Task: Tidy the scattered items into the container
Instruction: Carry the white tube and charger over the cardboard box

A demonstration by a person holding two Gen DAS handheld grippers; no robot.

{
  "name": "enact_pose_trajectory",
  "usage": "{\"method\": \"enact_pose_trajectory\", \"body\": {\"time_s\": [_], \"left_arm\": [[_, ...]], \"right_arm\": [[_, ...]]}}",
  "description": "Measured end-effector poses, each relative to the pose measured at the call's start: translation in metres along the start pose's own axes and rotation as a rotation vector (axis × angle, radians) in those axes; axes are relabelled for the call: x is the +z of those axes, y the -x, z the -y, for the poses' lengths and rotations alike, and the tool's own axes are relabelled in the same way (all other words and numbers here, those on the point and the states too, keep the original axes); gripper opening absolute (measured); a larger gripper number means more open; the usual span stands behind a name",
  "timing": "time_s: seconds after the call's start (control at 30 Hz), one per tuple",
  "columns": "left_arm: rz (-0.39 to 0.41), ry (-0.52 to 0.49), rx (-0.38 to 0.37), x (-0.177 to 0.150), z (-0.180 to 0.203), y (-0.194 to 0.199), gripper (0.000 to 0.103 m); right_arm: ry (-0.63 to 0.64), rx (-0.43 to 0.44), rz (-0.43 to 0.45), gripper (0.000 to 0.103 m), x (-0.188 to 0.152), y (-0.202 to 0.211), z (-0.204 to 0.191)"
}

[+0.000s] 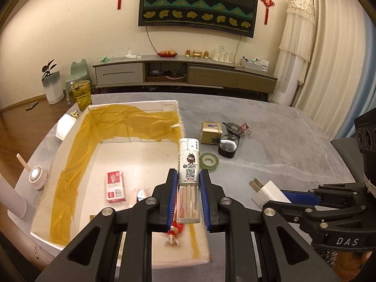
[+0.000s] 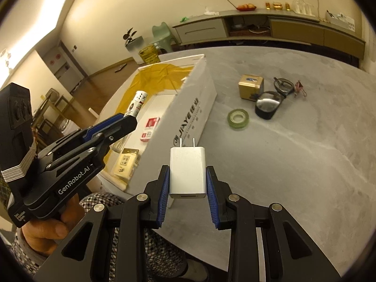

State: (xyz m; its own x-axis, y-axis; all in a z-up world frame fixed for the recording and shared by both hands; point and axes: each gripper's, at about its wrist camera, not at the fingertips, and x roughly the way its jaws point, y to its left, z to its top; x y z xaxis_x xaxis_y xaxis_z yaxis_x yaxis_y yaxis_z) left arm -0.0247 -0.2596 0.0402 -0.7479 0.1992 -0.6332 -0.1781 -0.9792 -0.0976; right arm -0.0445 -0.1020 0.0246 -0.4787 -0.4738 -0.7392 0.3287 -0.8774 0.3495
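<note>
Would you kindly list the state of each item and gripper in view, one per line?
Left gripper: shut on lighter.
Lighter: held above box.
Right gripper: shut on charger.
Charger: held, prongs forward, outside box.
Box: open-topped.
Red packet: lying in box.
Tape roll: flat on table.
Gold tin: on table.
Glasses: on table.

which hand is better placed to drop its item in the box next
Left. Its tool, shut on the lighter, is already over the open box. The right tool, shut on the white charger, is outside the box's wall, over the table.
</note>
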Motion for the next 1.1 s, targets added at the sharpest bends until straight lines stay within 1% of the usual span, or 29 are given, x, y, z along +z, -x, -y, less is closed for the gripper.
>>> {"method": "enact_pose_trajectory", "body": {"time_s": [0.1, 0.23, 0.37, 0.47, 0.57, 0.77, 0.97, 1.1], "left_arm": [[0.004, 0.006, 0.000, 0.006, -0.013, 0.004, 0.020], [-0.004, 0.046, -0.013, 0.016, -0.039, 0.008, 0.020], [-0.035, 0.085, -0.015, 0.023, -0.065, 0.004, 0.020], [-0.063, 0.086, -0.007, 0.028, -0.078, -0.003, 0.020], [-0.101, 0.100, -0.019, 0.032, -0.089, -0.013, 0.020], [-0.168, 0.126, -0.050, 0.040, -0.103, -0.033, 0.020], [-0.200, 0.100, -0.037, 0.049, -0.105, -0.049, 0.020], [-0.219, 0.109, -0.041, 0.052, -0.107, -0.058, 0.020]], "right_arm": [[0.027, 0.011, 0.002, 0.032, 0.009, -0.002, -0.015], [0.071, 0.025, 0.018, 0.032, 0.023, -0.003, -0.036], [0.089, 0.038, 0.021, 0.032, 0.036, -0.010, -0.051], [0.104, 0.039, 0.018, 0.032, 0.045, -0.016, -0.060], [0.132, 0.037, 0.016, 0.032, 0.054, -0.022, -0.070], [0.164, 0.019, 0.013, 0.032, 0.074, -0.034, -0.079], [0.174, 0.007, -0.004, 0.032, 0.087, -0.050, -0.080], [0.175, 0.004, -0.022, 0.032, 0.089, -0.064, -0.078]]}}
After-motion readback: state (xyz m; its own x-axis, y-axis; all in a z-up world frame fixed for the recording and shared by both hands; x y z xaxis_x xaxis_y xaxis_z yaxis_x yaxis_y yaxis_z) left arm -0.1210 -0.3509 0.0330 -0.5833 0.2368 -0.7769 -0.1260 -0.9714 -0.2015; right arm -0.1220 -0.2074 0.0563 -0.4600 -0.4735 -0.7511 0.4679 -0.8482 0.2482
